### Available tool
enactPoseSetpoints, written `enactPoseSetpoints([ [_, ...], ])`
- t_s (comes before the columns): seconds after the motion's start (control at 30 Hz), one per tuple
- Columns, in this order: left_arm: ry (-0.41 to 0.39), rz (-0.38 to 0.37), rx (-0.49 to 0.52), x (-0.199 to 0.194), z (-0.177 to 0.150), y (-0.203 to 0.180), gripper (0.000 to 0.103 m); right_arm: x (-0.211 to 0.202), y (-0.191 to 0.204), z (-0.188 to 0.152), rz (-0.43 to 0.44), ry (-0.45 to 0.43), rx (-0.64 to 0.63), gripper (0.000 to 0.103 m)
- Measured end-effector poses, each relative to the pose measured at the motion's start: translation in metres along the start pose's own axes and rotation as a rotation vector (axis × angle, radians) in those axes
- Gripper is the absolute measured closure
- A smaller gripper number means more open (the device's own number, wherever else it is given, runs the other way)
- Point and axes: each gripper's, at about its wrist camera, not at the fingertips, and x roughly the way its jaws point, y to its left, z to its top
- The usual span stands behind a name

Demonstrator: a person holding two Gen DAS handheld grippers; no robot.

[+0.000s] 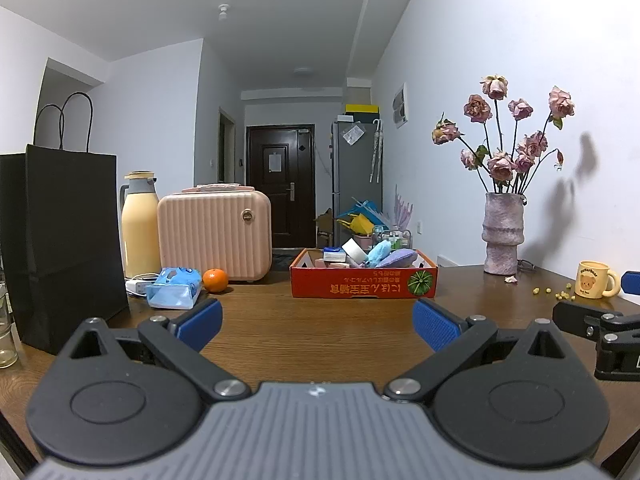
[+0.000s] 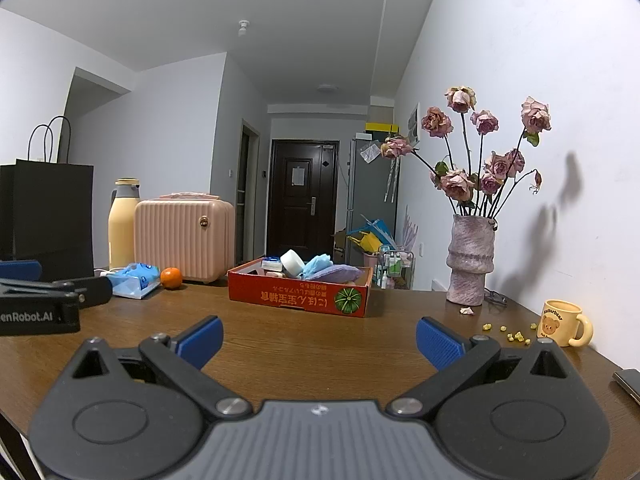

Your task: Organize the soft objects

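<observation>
Left to right, as I see it through my 2 wrist cameras. A black paper bag [image 1: 60, 240] stands upright at the far left of the wooden table [image 1: 312, 332], beside a yellow flask [image 1: 140, 228] and a ribbed pink case [image 1: 214, 236]. In front of them lie a blue tissue pack [image 1: 174, 288] and an orange [image 1: 215, 280].

My left gripper [image 1: 318, 324] hovers level just above the table with its blue pads [image 1: 200, 322] spread wide and nothing between them; its body reads "enRobot.AI" in the right view.

Centre: the red cardboard box [image 1: 362, 282], long axis across the view, bears upside-down printed characters and a green melon picture. It holds the soft objects: a blue fluffy piece [image 1: 379, 251], a purple cloth [image 1: 396, 258] and a white roll [image 2: 291, 263].

My right gripper [image 2: 320, 338] is likewise level, fingers wide apart and empty.

Right: a vase of dried roses [image 2: 472, 260] and a yellow mug [image 2: 562, 323] with a bear and small lettering.
</observation>
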Motion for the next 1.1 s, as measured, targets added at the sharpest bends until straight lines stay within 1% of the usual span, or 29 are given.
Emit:
enactPoseSetpoints([
  [0.77, -0.007, -0.001, 0.008, -0.0022, -0.0022, -0.0021, 0.0, -0.0003, 0.0002, -0.0005, 0.0, 0.001, 0.0, 0.0],
  [1.1, -0.006, 0.009, 0.014, -0.0014, -0.0031, -0.0008, 0.0, -0.0002, 0.0001, -0.0005, 0.0, 0.0, 0.0, 0.0],
])
